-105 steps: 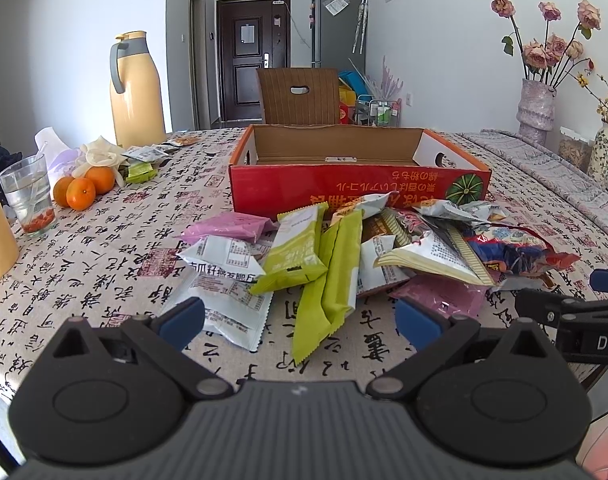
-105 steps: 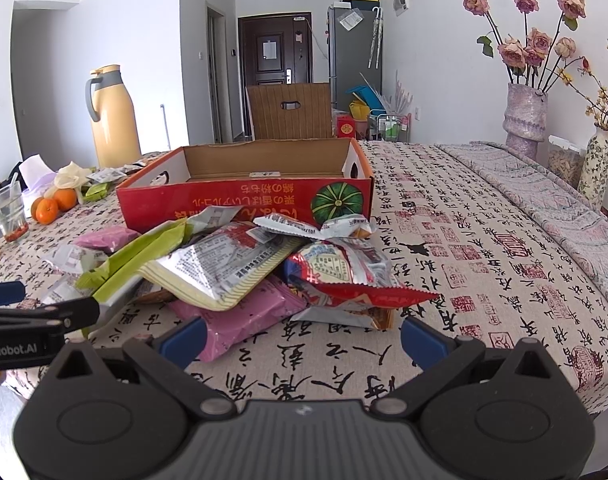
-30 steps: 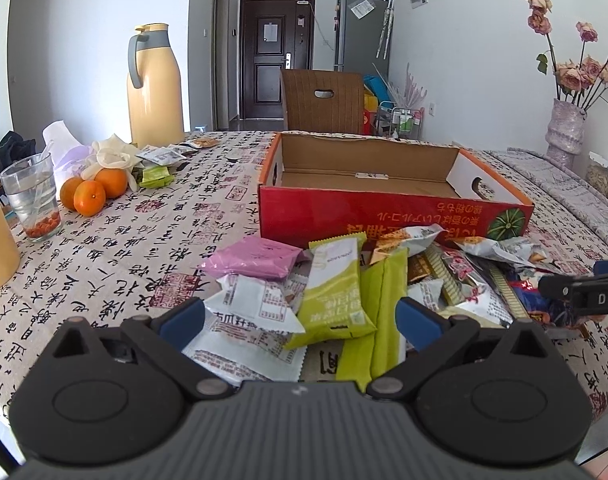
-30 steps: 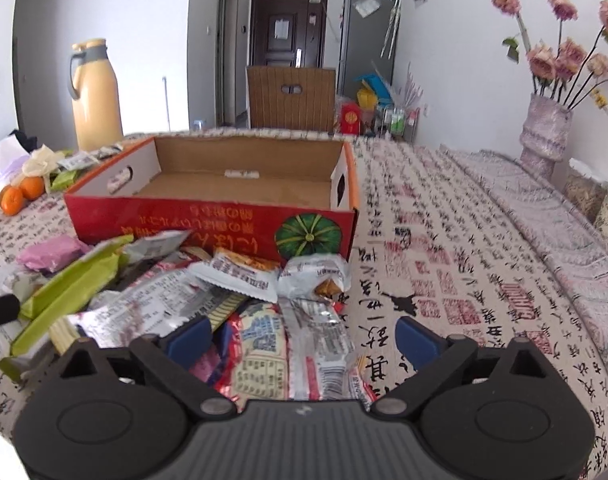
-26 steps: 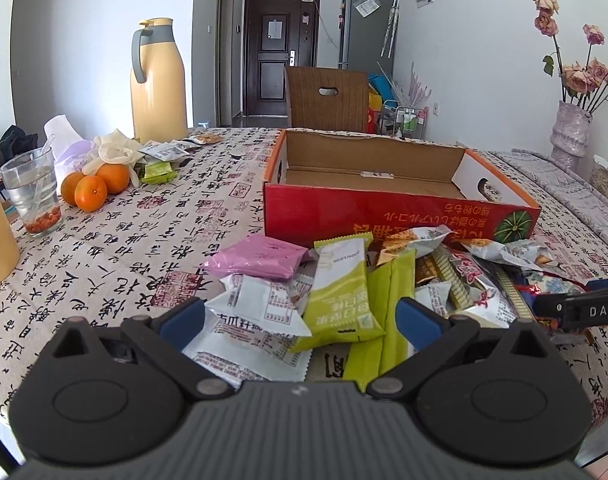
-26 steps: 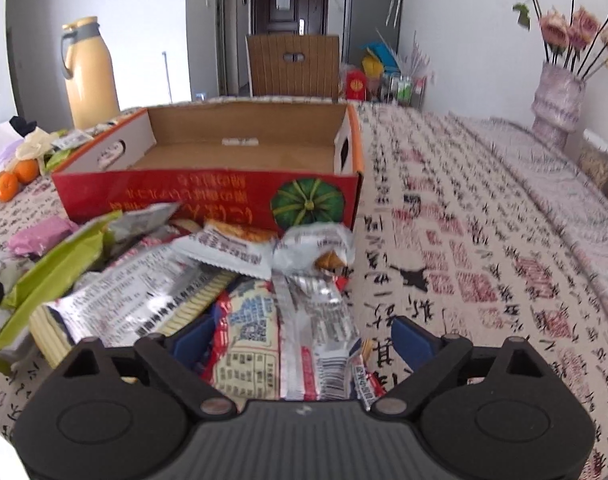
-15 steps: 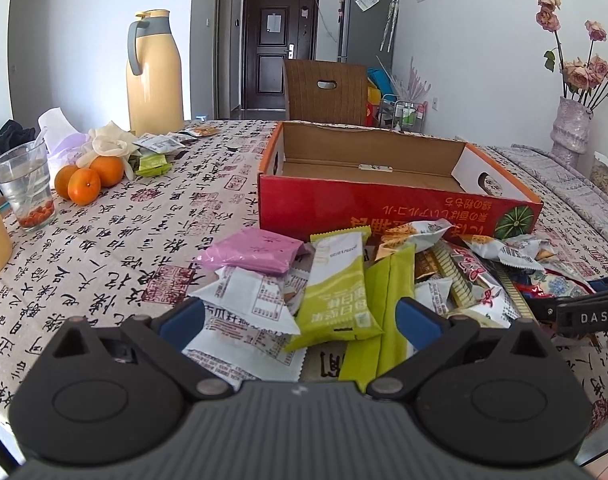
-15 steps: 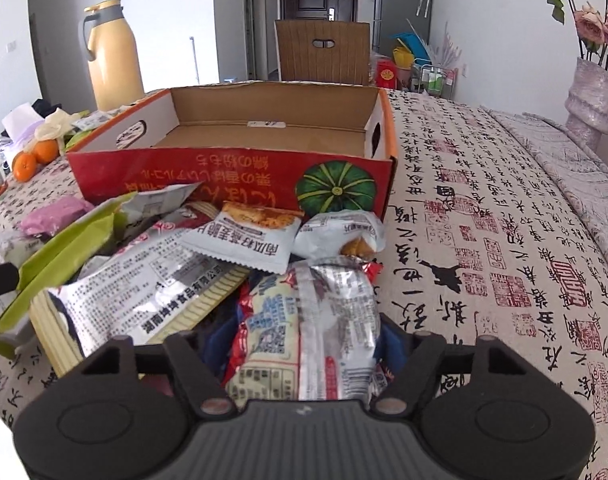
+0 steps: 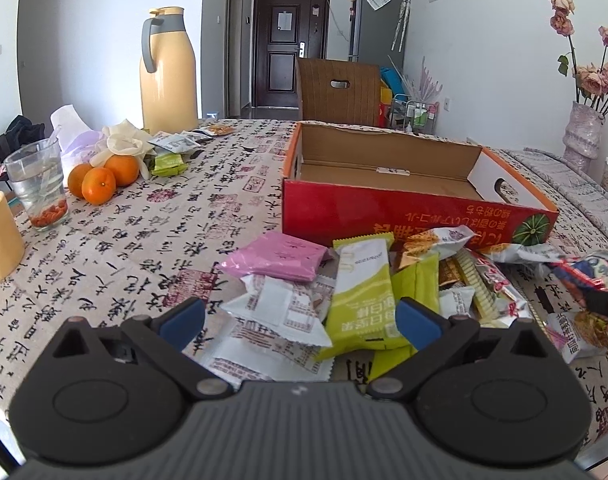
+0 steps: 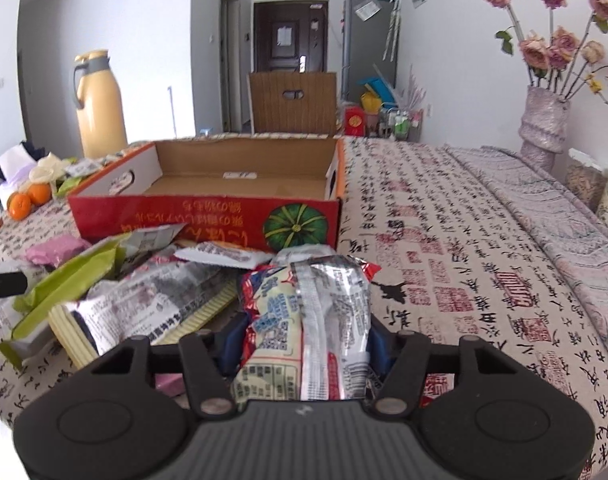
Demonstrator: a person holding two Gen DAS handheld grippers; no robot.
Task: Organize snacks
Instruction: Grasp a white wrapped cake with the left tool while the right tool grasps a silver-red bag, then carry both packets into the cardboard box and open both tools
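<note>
R gripper (image 10: 299,344) closing on silver-red snack pack (image 10: 312,312), pack between its jaws, long axis pointing at red box (image 10: 207,216) just beyond. L gripper (image 9: 299,320) apart, empty, over the snack pile beside box.

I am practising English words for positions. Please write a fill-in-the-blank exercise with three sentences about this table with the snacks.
1. The cardboard box behind the snack pile holds ____ snacks.
2. The silver and red snack bag lies between the fingers of the ____ gripper.
3. The oranges lie beside a ____ of water.

Missing words: no; right; glass
</note>
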